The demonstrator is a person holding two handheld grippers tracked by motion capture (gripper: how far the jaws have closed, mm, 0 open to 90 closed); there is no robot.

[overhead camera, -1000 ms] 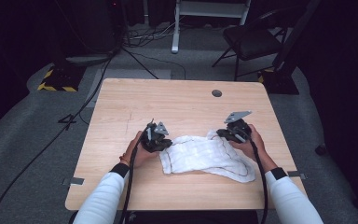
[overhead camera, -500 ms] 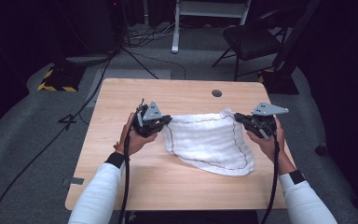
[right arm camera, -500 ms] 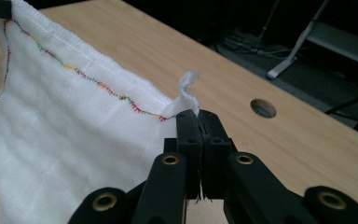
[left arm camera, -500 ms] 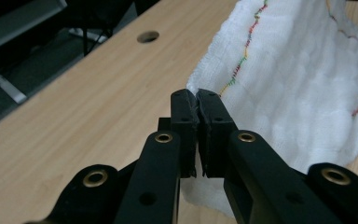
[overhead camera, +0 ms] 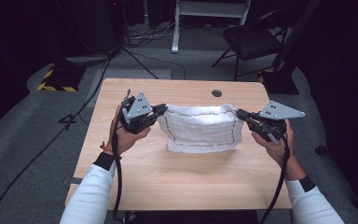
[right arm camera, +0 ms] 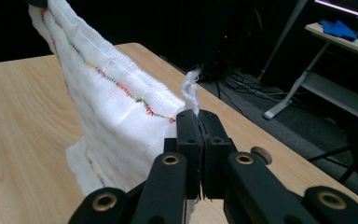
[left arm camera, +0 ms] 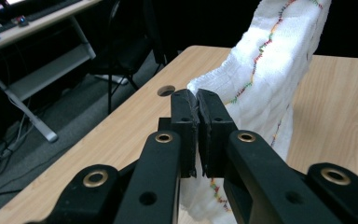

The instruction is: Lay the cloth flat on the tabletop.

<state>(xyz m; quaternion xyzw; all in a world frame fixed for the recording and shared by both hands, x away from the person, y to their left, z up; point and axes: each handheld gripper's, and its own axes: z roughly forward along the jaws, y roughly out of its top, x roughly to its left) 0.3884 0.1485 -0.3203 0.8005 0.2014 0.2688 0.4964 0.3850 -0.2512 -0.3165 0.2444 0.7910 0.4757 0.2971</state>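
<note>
A white cloth [overhead camera: 199,129] with multicoloured stitching along its hems hangs stretched between my two grippers above the wooden table [overhead camera: 182,186]. My left gripper [overhead camera: 161,110] is shut on the cloth's left top corner. My right gripper [overhead camera: 239,113] is shut on the right top corner. The cloth's lower edge hangs close to the tabletop; whether it touches I cannot tell. In the left gripper view the cloth [left arm camera: 270,70] rises to the right from the closed left gripper [left arm camera: 196,100]. In the right gripper view the cloth [right arm camera: 112,116] spreads left from the right gripper [right arm camera: 197,119], and a tuft pokes out above its tips.
A round cable hole [overhead camera: 216,93] sits near the table's far edge. Beyond the table stand a dark chair [overhead camera: 256,39], a white desk frame [overhead camera: 205,14] and loose cables on the floor. A black-and-yellow striped block [overhead camera: 56,81] lies on the floor at the far left.
Both hands have risen and moved apart, lifting the cloth off the table. It was a crumpled heap a second ago; now it hangs spread out between the two grippers.
</note>
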